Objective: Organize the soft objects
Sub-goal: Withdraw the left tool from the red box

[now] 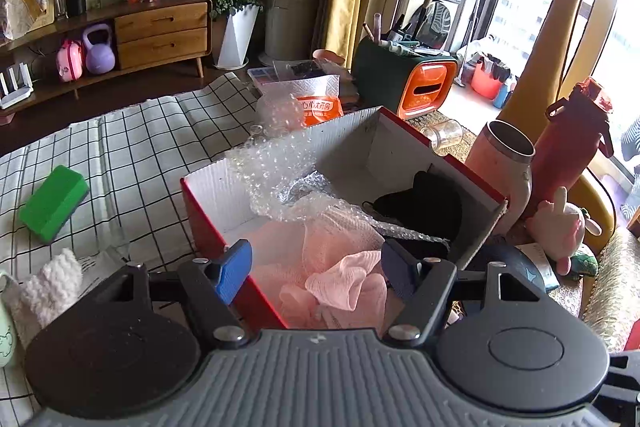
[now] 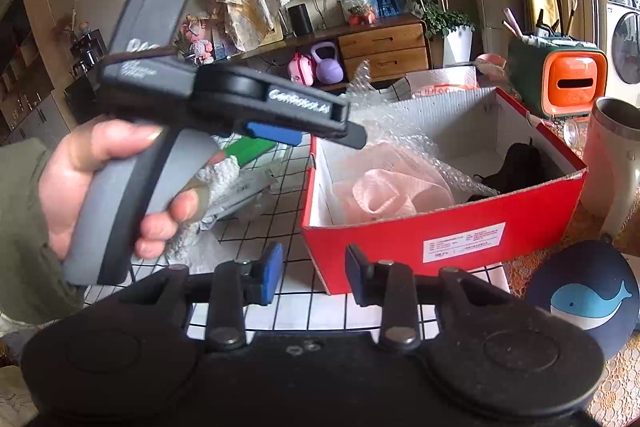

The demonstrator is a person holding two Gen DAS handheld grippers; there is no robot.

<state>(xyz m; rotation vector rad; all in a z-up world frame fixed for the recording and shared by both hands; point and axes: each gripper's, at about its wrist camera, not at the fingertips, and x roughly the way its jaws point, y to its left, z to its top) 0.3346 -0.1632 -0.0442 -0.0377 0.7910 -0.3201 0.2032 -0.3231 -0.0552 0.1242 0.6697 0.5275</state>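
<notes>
A red cardboard box (image 1: pixel 208 227) stands open on the checked cloth; it also shows in the right wrist view (image 2: pixel 460 223). Inside lie a pink mesh cloth (image 1: pixel 340 279) (image 2: pixel 380 187), bubble wrap (image 1: pixel 296 187) (image 2: pixel 404 131) and a black soft item (image 1: pixel 424 211) (image 2: pixel 516 163). My left gripper (image 1: pixel 316 267) is open and empty above the box's near end; the right wrist view shows it (image 2: pixel 304 135) held over the box's left edge. My right gripper (image 2: pixel 314 277) is open and empty, in front of the box. A green sponge (image 1: pixel 54 203) and a white fluffy cloth (image 1: pixel 48 279) lie left of the box.
A pink cup (image 1: pixel 504 163), a red bottle (image 1: pixel 572 143), a small pink plush (image 1: pixel 560 227) and a whale coaster (image 2: pixel 588 299) sit right of the box. An orange-and-green organizer (image 1: pixel 408 79), an orange bag (image 1: pixel 320 107) and a glass jar (image 1: pixel 448 135) stand behind it.
</notes>
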